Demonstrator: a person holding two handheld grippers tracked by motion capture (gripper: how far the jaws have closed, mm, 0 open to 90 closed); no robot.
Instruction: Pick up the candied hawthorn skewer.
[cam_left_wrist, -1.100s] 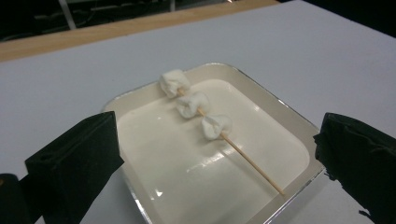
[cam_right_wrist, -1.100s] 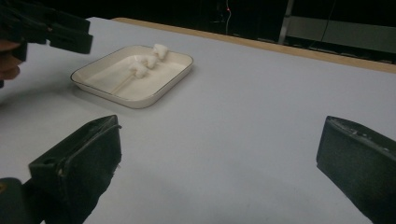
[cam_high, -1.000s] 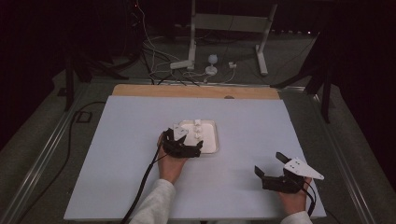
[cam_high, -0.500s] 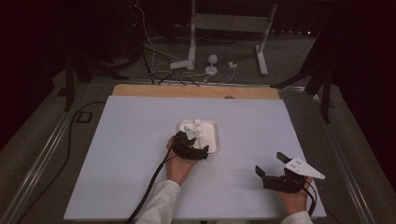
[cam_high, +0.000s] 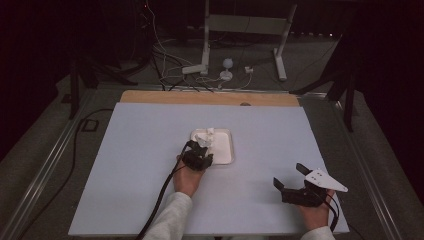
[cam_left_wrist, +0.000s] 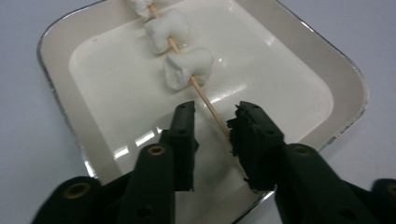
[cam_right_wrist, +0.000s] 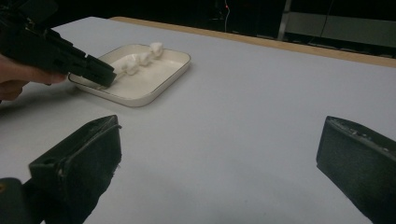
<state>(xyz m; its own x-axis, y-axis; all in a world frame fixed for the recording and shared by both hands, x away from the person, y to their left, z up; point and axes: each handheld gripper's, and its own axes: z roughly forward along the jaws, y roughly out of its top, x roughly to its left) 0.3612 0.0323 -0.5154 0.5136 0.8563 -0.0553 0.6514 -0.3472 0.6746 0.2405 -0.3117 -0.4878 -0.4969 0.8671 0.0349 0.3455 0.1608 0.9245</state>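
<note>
White marshmallows (cam_left_wrist: 188, 67) on a wooden skewer (cam_left_wrist: 211, 112) lie in the cream tray (cam_left_wrist: 336, 70).

High view: the tray (cam_high: 227, 155) sits mid-surface (cam_high: 140, 150). My left tongs (cam_high: 199, 156) reach over its near edge, low, so the jaws can get at the stick's bare end. The right tongs (cam_high: 295, 185) rest well apart at the near right, out of the way.

Left gripper view: the left tongs (cam_left_wrist: 212, 128) have just been closing around the skewer's bare end. The stick touches the right pad, but a gap shows at the left, so not clamped yet. Grabbing below the marshmallows spares them, I judge.

Right gripper view: the right tongs (cam_right_wrist: 219, 154) stand wide apart, holding nothing, and face the tray (cam_right_wrist: 154, 91) across bare surface (cam_right_wrist: 261, 93), probably waiting.
</note>
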